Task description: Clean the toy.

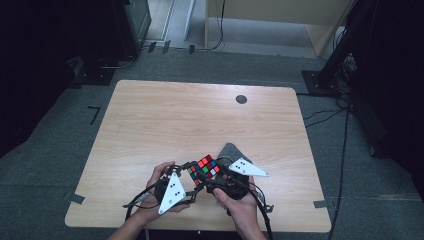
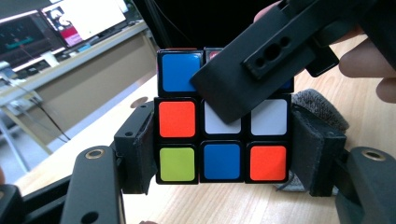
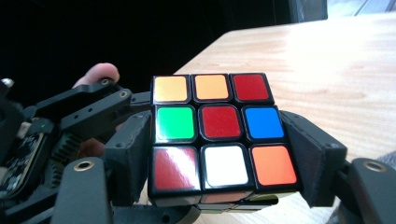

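- My left hand-held gripper (image 2: pixel 224 154) clamps the scrambled, multicoloured plastic puzzle cube (image 2: pixel 223 135) by its lower layers.
- My right hand-held gripper (image 3: pixel 223 158) pinches the same cube (pads on both sides).
- The cube hangs above the pale wooden counter (image 1: pixel 200 115), near its front edge.

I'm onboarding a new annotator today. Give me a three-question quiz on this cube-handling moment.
1. True or false: the left gripper is clamped on the puzzle cube.
2. Which colour is the centre tile of the cube face in the right gripper view? A green, B red, C white.
3. What grey thing lies on the table behind the cube?

Key: 1 true. 2 B. 3 a grey cloth.
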Motion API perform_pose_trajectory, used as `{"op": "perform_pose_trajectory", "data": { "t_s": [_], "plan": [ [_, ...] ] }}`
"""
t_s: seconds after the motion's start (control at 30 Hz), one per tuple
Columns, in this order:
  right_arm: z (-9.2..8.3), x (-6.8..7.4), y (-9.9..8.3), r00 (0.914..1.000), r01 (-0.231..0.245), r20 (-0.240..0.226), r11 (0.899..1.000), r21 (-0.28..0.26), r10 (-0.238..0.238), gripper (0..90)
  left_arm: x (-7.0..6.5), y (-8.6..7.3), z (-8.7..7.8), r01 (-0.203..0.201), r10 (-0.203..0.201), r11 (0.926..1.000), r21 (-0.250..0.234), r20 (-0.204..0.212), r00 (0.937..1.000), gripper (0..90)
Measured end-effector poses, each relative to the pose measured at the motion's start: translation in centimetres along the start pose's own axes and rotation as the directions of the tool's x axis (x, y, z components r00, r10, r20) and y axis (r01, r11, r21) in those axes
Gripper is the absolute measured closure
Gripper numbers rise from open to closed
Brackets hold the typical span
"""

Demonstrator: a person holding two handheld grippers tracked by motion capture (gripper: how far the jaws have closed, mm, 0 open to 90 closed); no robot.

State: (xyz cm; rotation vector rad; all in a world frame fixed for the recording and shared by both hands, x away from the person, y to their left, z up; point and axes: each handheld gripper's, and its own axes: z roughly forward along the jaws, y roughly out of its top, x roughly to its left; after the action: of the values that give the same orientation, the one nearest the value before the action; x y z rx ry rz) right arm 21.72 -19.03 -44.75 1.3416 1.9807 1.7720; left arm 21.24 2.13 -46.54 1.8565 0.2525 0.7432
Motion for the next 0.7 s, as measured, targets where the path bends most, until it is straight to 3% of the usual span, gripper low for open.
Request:
{"op": "perform_pose_trajectory", "data": {
  "t_s": [0.2, 0.37, 0.47, 0.53, 0.6, 0.7],
  "plan": [
    [-0.1, -0.1, 0.0, 1.0, -0.002, 0.0, 1.0, 0.014, 0.002, 33.4, -0.2, 0.0, 0.2, -0.015, 0.015, 0.9998, 0.011, -0.026, 0.9996, 34.3],
    [-0.1, 0.9, -0.2, 0.9929, 0.081, 0.085, 0.996, 0.022, -0.082, 34.3, -0.4, -0.1, 0.6, -0.003, 0.004, 0.9993, 0.036, -0.026, 0.9996, 32.2],
    [0.3, 1.3, -0.6, 0.9876, 0.107, 0.109, 0.992, 0.062, -0.113, 34.4, -0.6, 0.0, 0.8, -0.003, 0.004, 0.9993, 0.039, -0.025, 0.9997, 29.8],
    [0.6, 1.5, -0.8, 0.9887, 0.107, 0.096, 0.991, 0.082, -0.114, 34.3, -0.7, 0.0, 0.9, -0.013, 0.015, 0.9985, 0.053, -0.031, 0.9994, 30.4],
    [0.7, 1.6, -0.9, 0.988, 0.111, 0.097, 0.99, 0.085, -0.12, 34.2, -0.5, 0.0, 0.7, 0.003, -0.002, 0.9989, 0.046, -0.013, 0.9999, 32.0],
    [0.6, 1.2, -0.6, 0.9944, 0.088, 0.053, 0.994, 0.066, -0.091, 33.8, -0.1, 0.1, 0.4, 0.028, -0.028, 0.999, 0.034, -0.004, 0.9996, 33.5]
  ]
}}
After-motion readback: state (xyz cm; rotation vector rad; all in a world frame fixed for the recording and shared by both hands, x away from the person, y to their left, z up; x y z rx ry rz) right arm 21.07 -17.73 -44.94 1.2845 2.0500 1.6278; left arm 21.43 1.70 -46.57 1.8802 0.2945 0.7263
